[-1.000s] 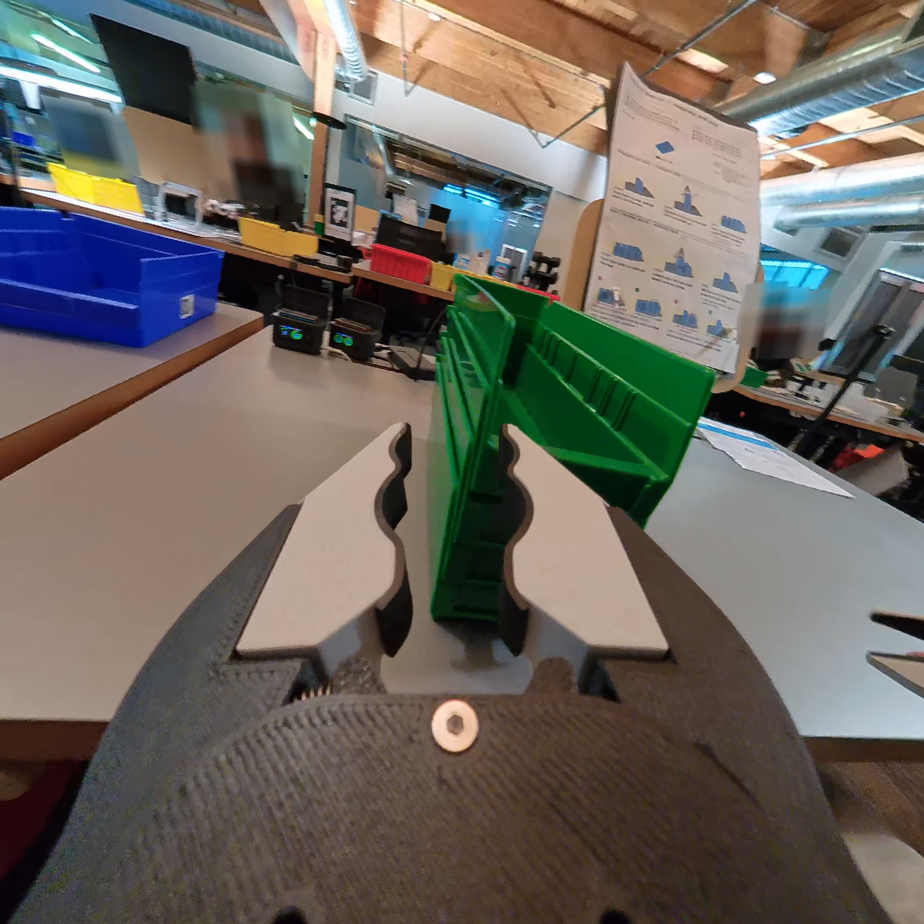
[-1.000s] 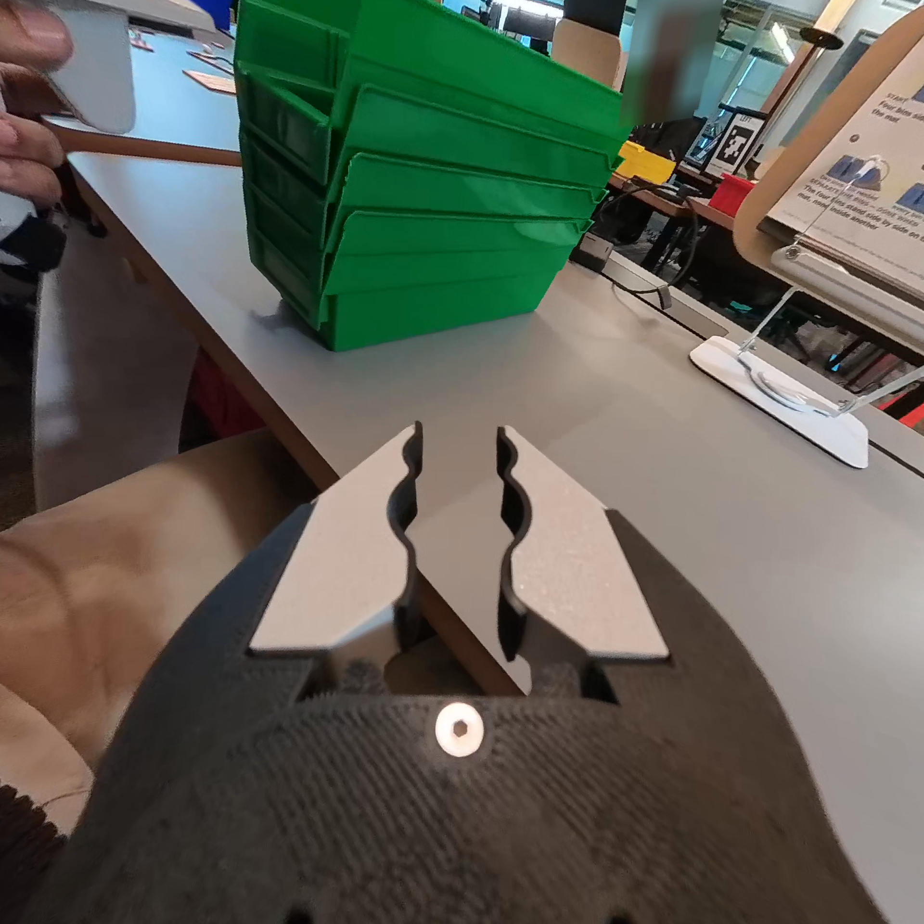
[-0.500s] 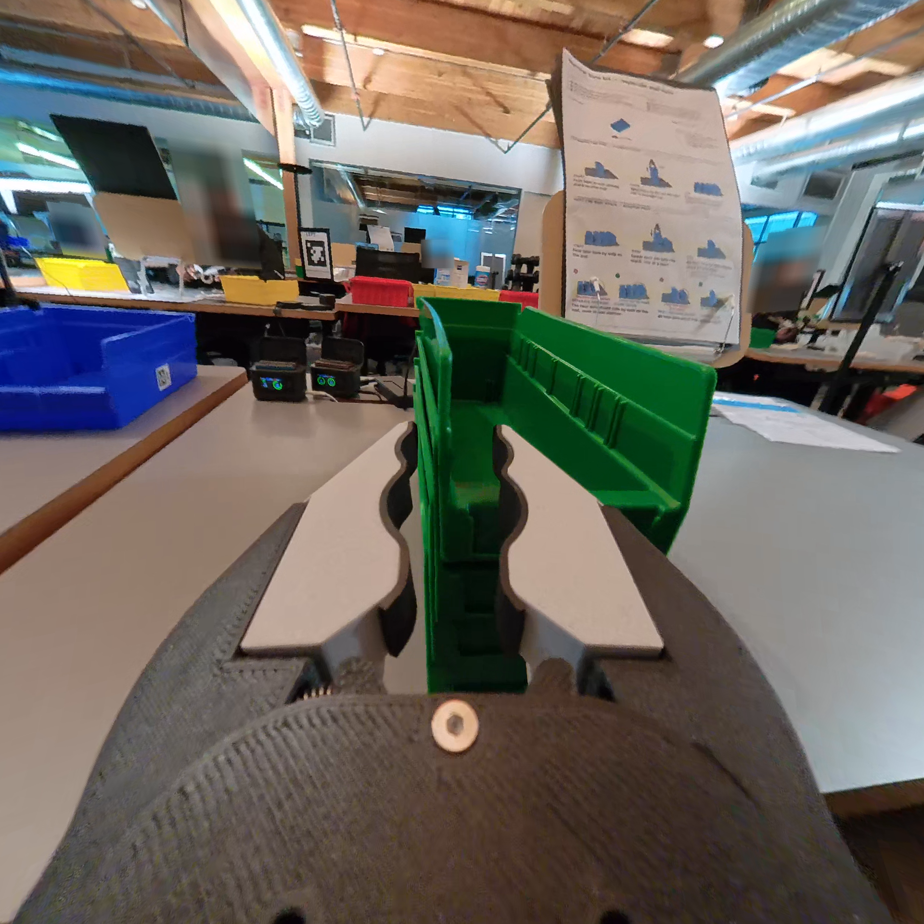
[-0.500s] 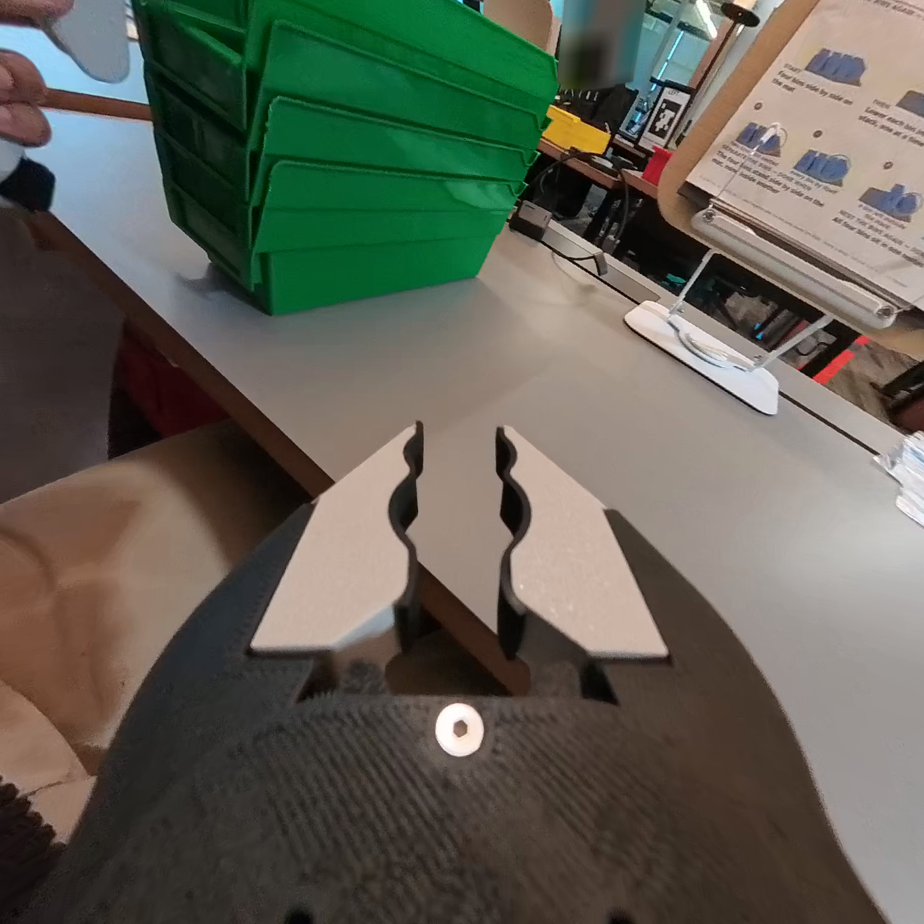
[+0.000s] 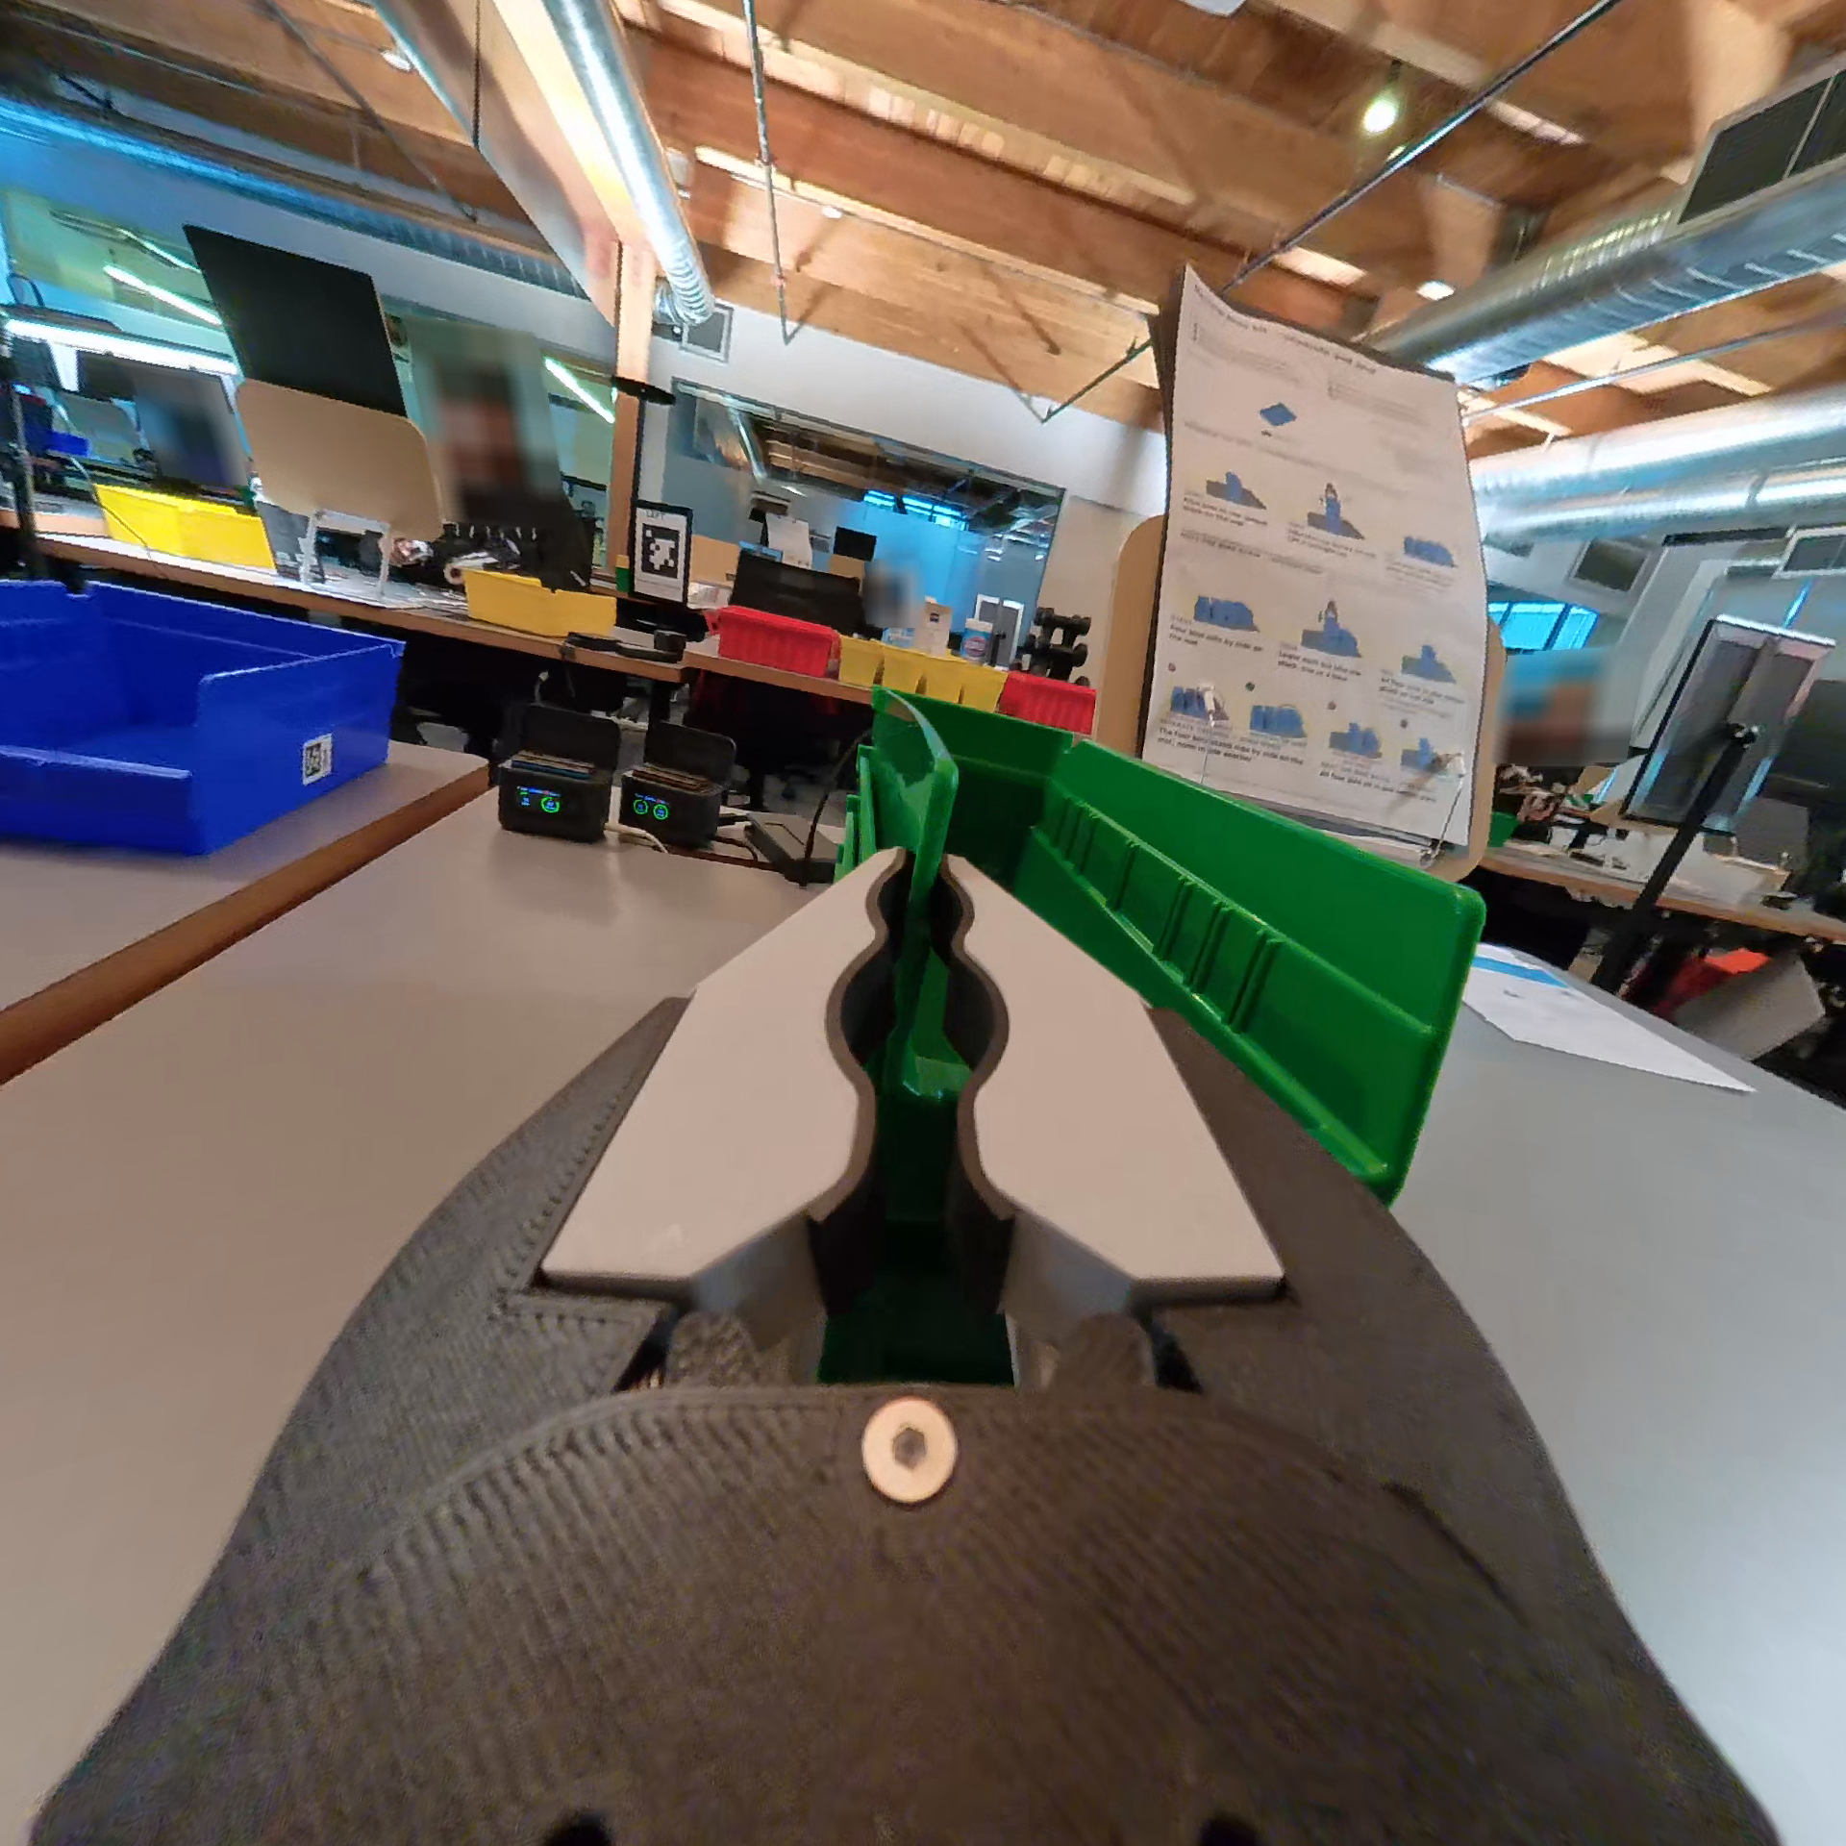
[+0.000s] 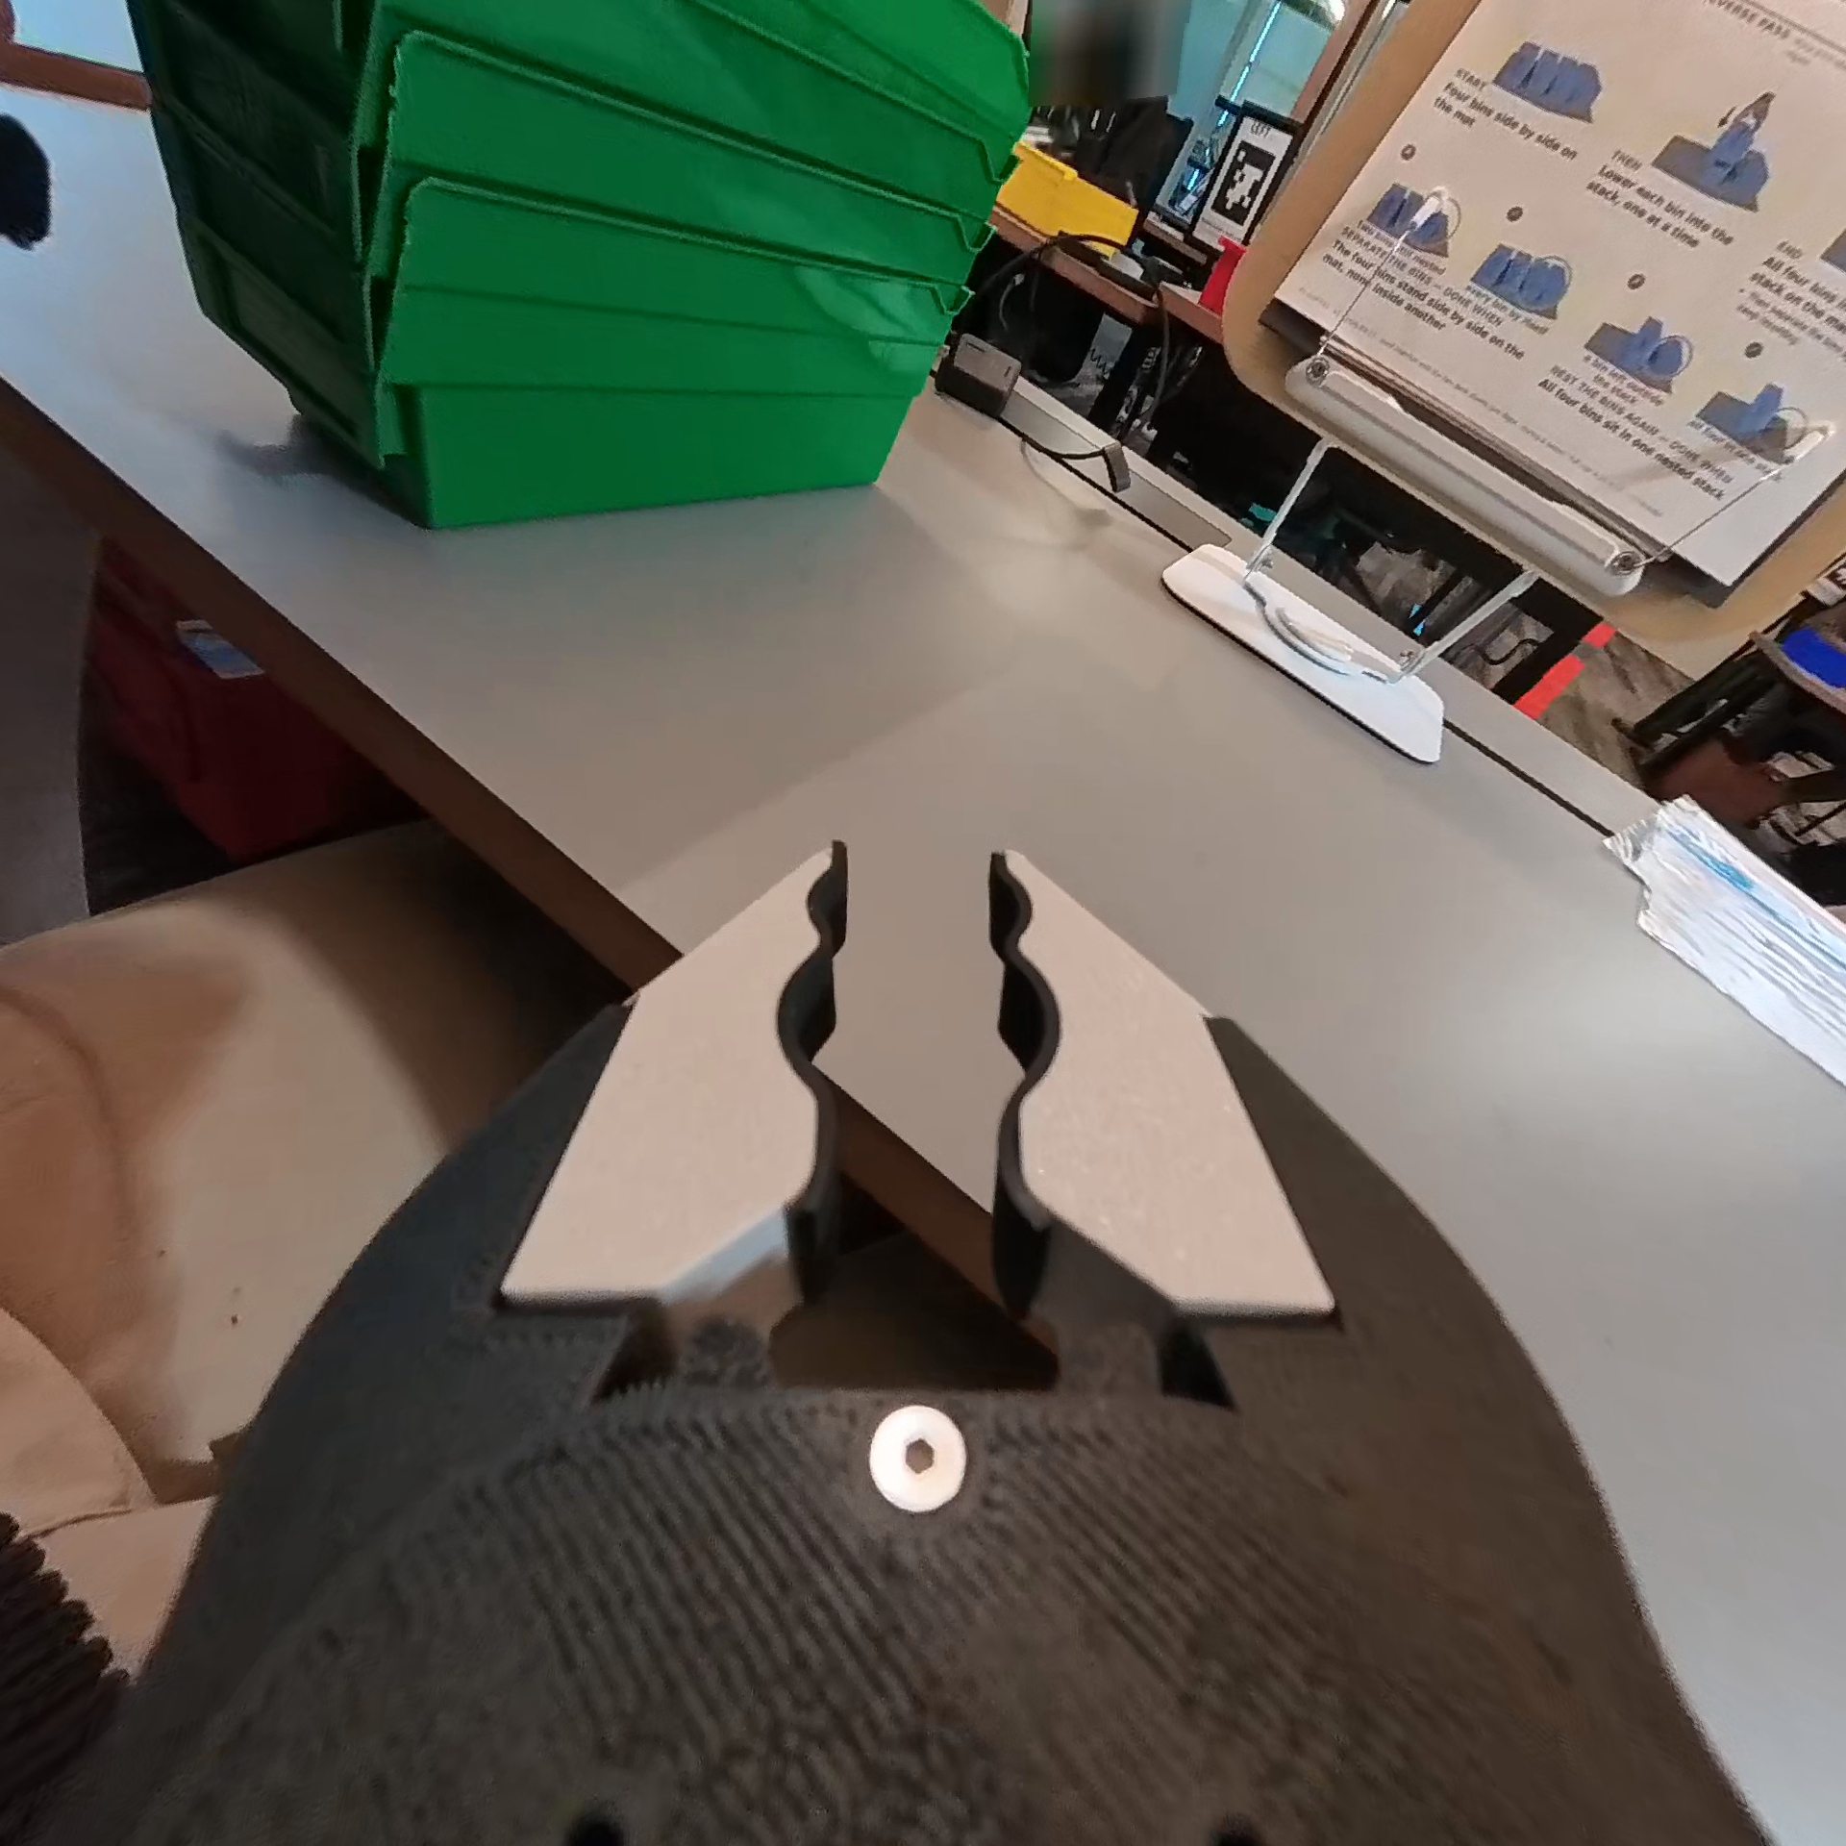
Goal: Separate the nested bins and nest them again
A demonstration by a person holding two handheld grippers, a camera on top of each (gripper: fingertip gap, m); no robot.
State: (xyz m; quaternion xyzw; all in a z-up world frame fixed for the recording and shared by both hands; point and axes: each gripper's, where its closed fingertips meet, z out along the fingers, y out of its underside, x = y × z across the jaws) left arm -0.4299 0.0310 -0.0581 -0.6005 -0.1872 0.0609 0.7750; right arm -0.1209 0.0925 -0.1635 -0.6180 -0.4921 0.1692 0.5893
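Several green bins sit nested in one stack [image 6: 649,290] on the grey table [image 6: 999,639]. In the left wrist view the top green bin [image 5: 1249,949] runs away from me, and my left gripper [image 5: 924,869] is shut on its left side wall, the wall pinched between the grey fingers [image 5: 739,1079]. My right gripper [image 6: 917,859] is open and empty over the table's front edge, well to the right of the stack.
An instruction sheet on a clipboard stand [image 6: 1558,300] rises behind the stack to the right. Papers [image 6: 1758,929] lie at the right. A blue bin [image 5: 180,709] sits on the neighbouring table at the left. Two small black chargers [image 5: 609,789] stand at the far edge.
My left gripper has closed onto the top bin's left side wall, which stood between its open fingers before. The right gripper has turned a little to the right and stayed open.
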